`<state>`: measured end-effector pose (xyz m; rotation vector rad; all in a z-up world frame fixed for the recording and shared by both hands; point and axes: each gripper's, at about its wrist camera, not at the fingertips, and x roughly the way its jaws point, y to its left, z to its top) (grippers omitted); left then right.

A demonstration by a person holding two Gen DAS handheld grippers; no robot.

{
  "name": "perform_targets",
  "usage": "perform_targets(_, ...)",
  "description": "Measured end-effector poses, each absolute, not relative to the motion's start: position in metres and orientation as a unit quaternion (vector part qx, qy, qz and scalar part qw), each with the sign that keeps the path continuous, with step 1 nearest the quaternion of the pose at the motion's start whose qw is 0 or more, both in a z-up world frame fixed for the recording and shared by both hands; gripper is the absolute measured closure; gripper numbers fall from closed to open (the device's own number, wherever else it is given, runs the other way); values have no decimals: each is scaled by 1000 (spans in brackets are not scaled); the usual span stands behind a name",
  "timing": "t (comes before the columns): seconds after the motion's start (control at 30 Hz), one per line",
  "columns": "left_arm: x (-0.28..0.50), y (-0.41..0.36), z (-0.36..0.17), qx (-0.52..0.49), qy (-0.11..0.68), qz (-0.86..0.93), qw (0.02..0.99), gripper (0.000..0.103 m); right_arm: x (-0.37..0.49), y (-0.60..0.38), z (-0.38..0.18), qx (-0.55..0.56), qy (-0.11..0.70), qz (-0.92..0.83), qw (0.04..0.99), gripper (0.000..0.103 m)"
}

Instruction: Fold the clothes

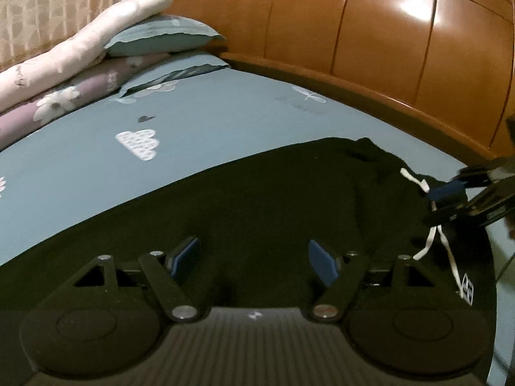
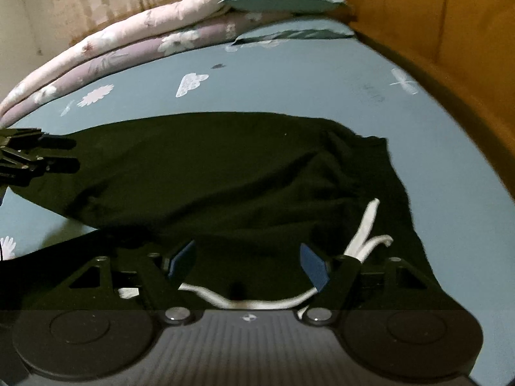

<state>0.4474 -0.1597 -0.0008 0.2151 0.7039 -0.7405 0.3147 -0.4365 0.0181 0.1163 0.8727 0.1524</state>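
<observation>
A black garment (image 1: 273, 199) with white drawstrings (image 1: 428, 241) lies spread on a blue bed sheet (image 1: 209, 119). It also shows in the right wrist view (image 2: 225, 173), with its drawstrings (image 2: 363, 238) near the right finger. My left gripper (image 1: 254, 262) is open, low over the garment's near edge, with black cloth between its blue pads. My right gripper (image 2: 248, 262) is open over the drawstring end, a white cord looping under it. The right gripper also shows at the right of the left wrist view (image 1: 450, 202). The left gripper shows at the left of the right wrist view (image 2: 61, 154).
A wooden headboard (image 1: 370, 38) runs along the far side of the bed. Stacked folded quilts (image 1: 48, 74) and a blue pillow (image 1: 164, 35) sit at the far left corner. A curtain (image 1: 38, 6) hangs behind them.
</observation>
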Motion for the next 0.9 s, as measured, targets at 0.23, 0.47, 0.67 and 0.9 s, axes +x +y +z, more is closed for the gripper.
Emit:
perform_targets(0.23,452,-221,-21,118,354,-364,853,28,333,-480,-19,58,447,77,890,29)
perform_targets(0.47,457,-259,-22,127,349,-400,838,28,333,-482,4,49,427,142,892,28)
perform_targets(0.67,464,-271,-24,131,348,-408,834,29,349,-489,19,6,427,165,889,28)
perform_targets(0.9,466,-270,-30,141,351,-424,823,52,382,-526,43,-41,423,153,892,48)
